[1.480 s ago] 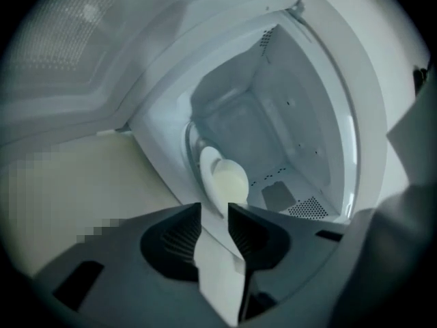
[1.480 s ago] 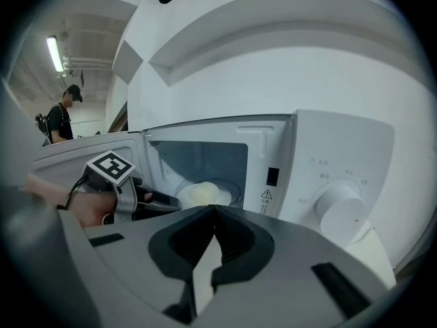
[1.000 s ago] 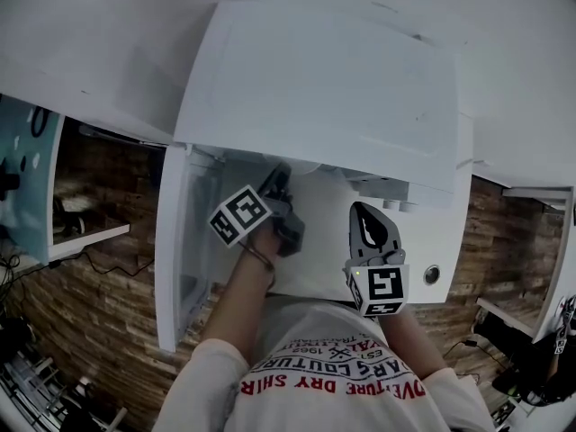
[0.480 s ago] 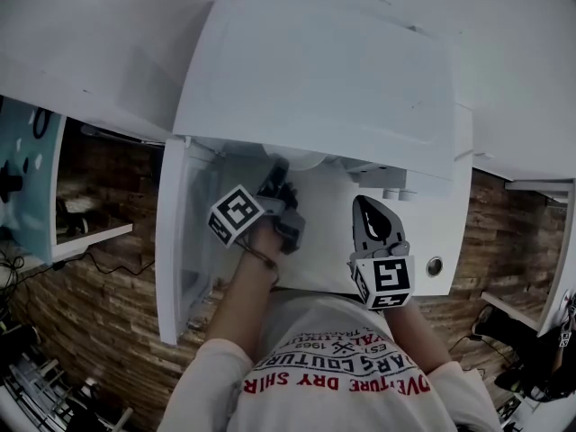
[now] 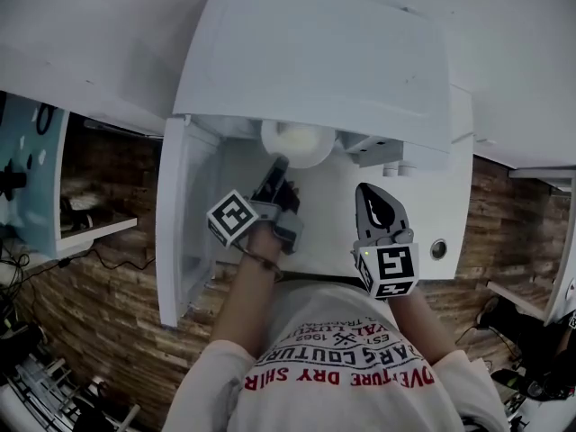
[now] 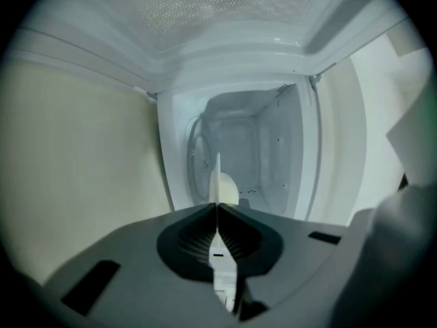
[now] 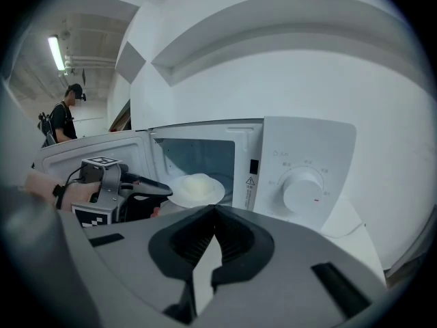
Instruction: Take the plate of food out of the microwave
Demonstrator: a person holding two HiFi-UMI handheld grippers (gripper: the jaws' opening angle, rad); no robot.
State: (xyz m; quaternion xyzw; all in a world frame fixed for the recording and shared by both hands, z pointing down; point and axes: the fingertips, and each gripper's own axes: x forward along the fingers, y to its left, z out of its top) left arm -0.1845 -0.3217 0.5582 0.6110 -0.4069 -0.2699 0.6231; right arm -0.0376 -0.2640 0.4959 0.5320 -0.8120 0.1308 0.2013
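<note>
My left arm reaches forward to the microwave (image 5: pixel 315 61), with the left gripper (image 5: pixel 274 171) fingers clamped on the near rim of the plate of food (image 5: pixel 301 142), held level at the microwave's mouth beside its open door (image 5: pixel 184 232). My right gripper (image 5: pixel 372 196), fingers closed on nothing, hangs before the microwave's dial (image 7: pixel 302 186).

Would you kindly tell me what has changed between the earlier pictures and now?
The left gripper, shut on the rim of the plate of food, has drawn back toward the person. The plate, hidden before under the top of the microwave, has come out into view at the opening. The right gripper stayed shut, empty and roughly where it was, and the door stayed open.
</note>
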